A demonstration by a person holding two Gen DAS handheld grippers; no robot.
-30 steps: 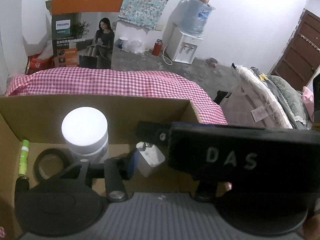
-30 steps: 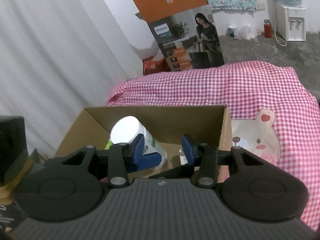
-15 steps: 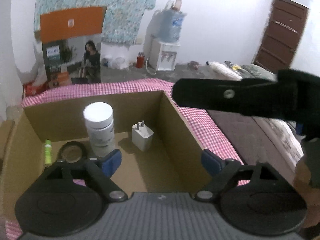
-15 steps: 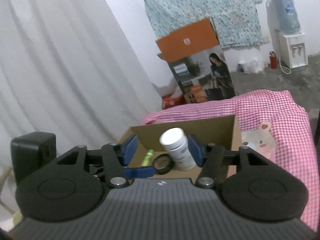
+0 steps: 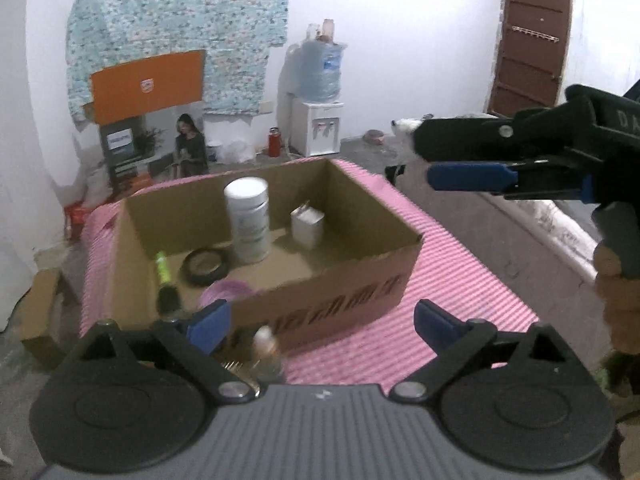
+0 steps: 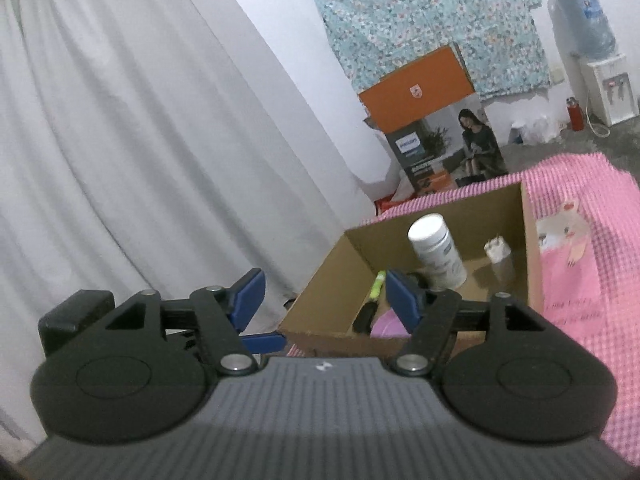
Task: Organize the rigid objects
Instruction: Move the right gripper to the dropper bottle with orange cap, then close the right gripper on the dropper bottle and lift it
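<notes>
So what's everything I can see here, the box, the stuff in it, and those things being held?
Brown cardboard box: one, open-topped, on the cloth.
Pink checked cloth: one, under the box.
White round plastic jar: one, upright inside the box.
White plug charger: one, in the box, right of the jar.
Black tape ring: one, flat on the box floor.
Green-and-black marker: one, lying by the box's left wall.
Purple round lid: one, near the box's front wall.
Small blurred bottle: one, on the cloth in front of the box.
Water dispenser: one, white with a blue bottle, at the back wall.
Orange-topped printed carton: one, standing behind the cloth.
Left tool: black with blue pads, jaws opening, empty.
Right tool: same, jaws opening, empty.
</notes>
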